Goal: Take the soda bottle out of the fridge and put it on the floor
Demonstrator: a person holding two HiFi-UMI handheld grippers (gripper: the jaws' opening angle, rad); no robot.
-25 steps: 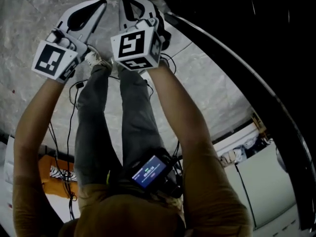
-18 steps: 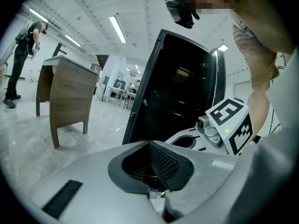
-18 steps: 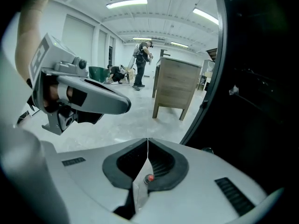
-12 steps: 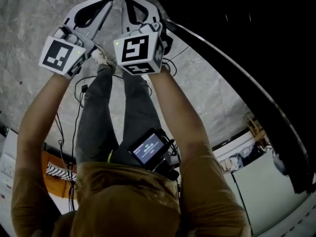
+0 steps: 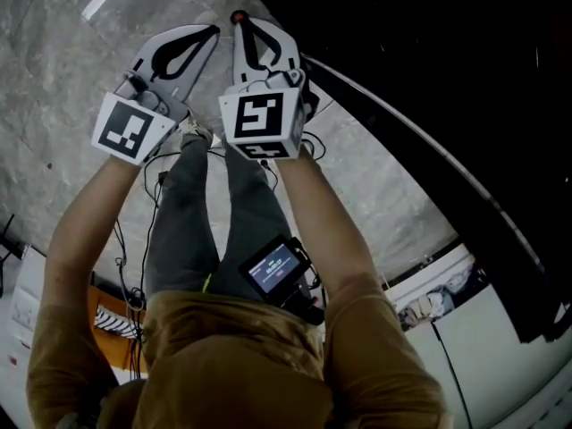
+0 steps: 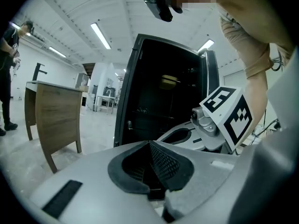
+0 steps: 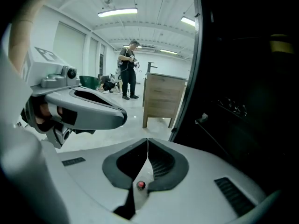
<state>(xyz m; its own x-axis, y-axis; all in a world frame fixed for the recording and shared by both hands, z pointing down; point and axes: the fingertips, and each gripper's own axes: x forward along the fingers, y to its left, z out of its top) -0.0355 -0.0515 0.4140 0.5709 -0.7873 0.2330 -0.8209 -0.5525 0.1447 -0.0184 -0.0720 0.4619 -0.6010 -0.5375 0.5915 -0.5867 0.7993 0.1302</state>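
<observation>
Beyond the fingers (image 7: 166,164) of the right gripper (image 7: 148,141) stands a wooden counter (image 7: 161,99), a dark tap (image 7: 150,67) on its top, on a pale grey floor (image 7: 113,135) — white walls (image 7: 70,45) behind it, strip lights (image 7: 117,12) glowing high above on the white ceiling (image 7: 149,31).

The grey mottled stone floor (image 5: 54,61) carries a tall black fridge (image 6: 163,87), and near it a brown wooden cabinet (image 6: 56,118) stands on legs. Thin black cables (image 5: 120,244) trail loose across the floor beside a light-coloured shoe (image 5: 191,130). An orange flat object (image 5: 112,315) lies close by, partly hidden
</observation>
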